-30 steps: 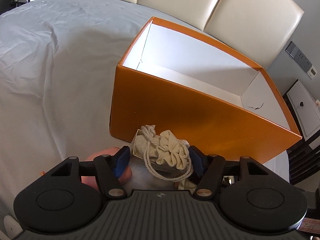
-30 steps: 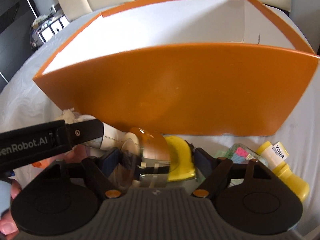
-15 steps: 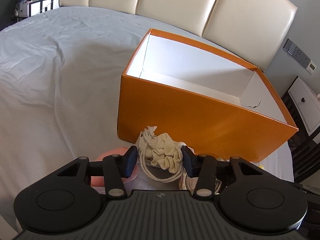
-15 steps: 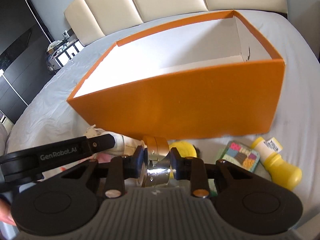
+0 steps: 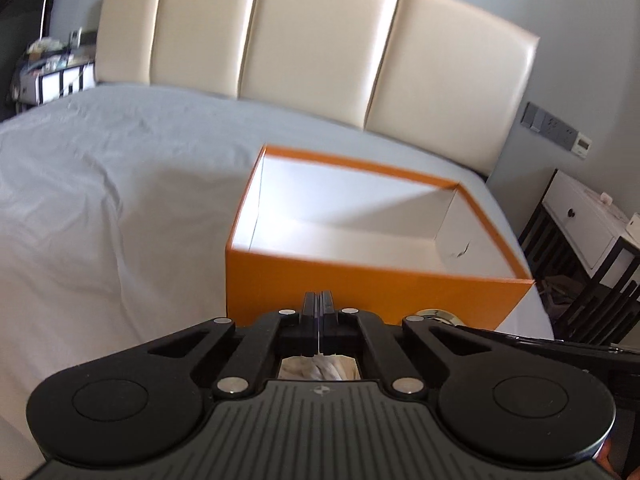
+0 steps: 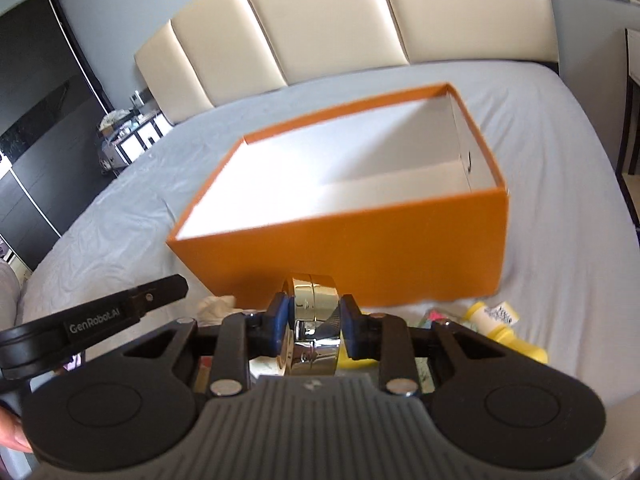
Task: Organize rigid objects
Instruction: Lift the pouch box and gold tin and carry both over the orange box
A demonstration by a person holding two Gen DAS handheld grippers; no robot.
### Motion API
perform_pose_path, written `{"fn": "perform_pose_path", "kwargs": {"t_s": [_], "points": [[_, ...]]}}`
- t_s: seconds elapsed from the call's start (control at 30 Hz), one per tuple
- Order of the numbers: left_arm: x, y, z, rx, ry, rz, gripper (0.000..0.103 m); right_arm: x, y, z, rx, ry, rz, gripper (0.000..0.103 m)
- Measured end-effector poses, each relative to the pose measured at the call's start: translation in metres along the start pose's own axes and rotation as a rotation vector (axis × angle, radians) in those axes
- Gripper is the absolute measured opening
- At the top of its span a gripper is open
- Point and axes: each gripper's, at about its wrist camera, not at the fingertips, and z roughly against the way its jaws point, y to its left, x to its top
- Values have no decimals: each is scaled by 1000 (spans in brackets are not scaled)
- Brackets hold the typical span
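The orange box [image 5: 380, 296] [image 6: 360, 252] stands open on the grey bed, its white inside bare. My left gripper [image 5: 319, 300] [image 6: 182, 282] hangs before the box's near wall with its fingers pressed together. A cream drawstring bag [image 5: 316, 368] [image 6: 216, 304] shows just under them and seems pinched by its cloth. My right gripper [image 6: 314, 308] is shut on a shiny gold metal disc [image 6: 314, 292] [image 5: 434, 314], held on edge above the bed in front of the box.
On the sheet under my right gripper lie a yellow bottle [image 6: 508, 340], a colourful patterned item [image 6: 434, 316] and another yellow object [image 6: 356, 362]. A padded headboard [image 5: 320, 48] rises behind the box. A white nightstand [image 5: 580, 216] stands to the right of the bed.
Both grippers rose and drew back from the box. The left jaws closed on the cream bag. The right jaws closed on the gold disc and lifted it.
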Motion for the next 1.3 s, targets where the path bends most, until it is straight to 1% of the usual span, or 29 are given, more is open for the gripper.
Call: {"fn": "perform_pose_path", "kwargs": {"t_s": [0.03,0.07,0.1,0.13,0.17,0.2,0.23,0.27,0.3,0.33,0.37,0.43,0.5,0.57,0.63,0.7,0.8,0.87,0.9,0.93,0.97,1.03,1.1,1.17,1.23,1.3], "points": [[4,-1,1,-4,11,-13,1,4,4,2,0,-11,15,27],[8,-3,-1,-7,43,-27,4,6,7,4,-3,-20,34,27],[10,-3,-4,-15,82,-33,5,8,10,5,-10,-28,54,27],[10,-1,-6,-22,109,-29,10,8,14,2,-18,-32,71,27],[8,1,-8,-24,131,-19,21,7,14,0,-24,-30,81,27],[4,4,-10,-24,147,-8,30,5,13,-3,-28,-22,82,27],[0,7,-12,-19,159,2,45,3,11,-9,-34,-11,76,27],[-5,9,-13,-11,167,8,50,0,8,-15,-44,0,68,27],[-10,11,-15,-5,179,9,50,-4,6,-21,-57,13,64,27],[-14,11,-19,-2,196,7,53,-7,4,-29,-75,22,65,27],[-17,11,-23,0,212,8,56,-10,3,-33,-83,20,70,27],[-21,11,-30,3,234,6,58,-13,4,-37,-92,11,96,28],[-21,11,-35,17,241,12,59,-13,5,-39,-78,8,116,29],[-19,12,-42,6,246,26,63,-14,4,-45,-58,31,116,32],[-17,12,-50,7,267,26,63,-17,-3,-53,-38,66,83,34],[-17,13,-61,23,305,30,63,-17,-10,-58,-31,80,43,35],[-19,18,-77,9,355,73,63,-13,-20,-62,-4,89,-19,35],[-21,20,-87,-3,391,94,67,-12,-27,-62,-9,74,-71,35],[-22,21,-93,-5,411,95,67,-12,-29,-61,-26,54,-91,35],[-24,21,-98,-2,431,93,69,-11,-31,-59,-45,30,-104,34],[-27,21,-103,-10,448,97,78,-9,-33,-58,-57,16,-113,34],[-29,21,-110,-46,467,110,86,-9,-37,-62,-43,28,-139,34],[-29,16,-113,-39,458,72,88,-9,-38,-68,-22,48,-151,35],[-29,7,-116,-10,440,2,88,-8,-37,-71,-22,48,-148,35],[-31,1,-118,4,437,-38,82,-8,-38,-73,-27,47,-152,37],[-33,0,-117,11,433,-71,81,-9,-40,-76,-21,58,-170,37]]}}
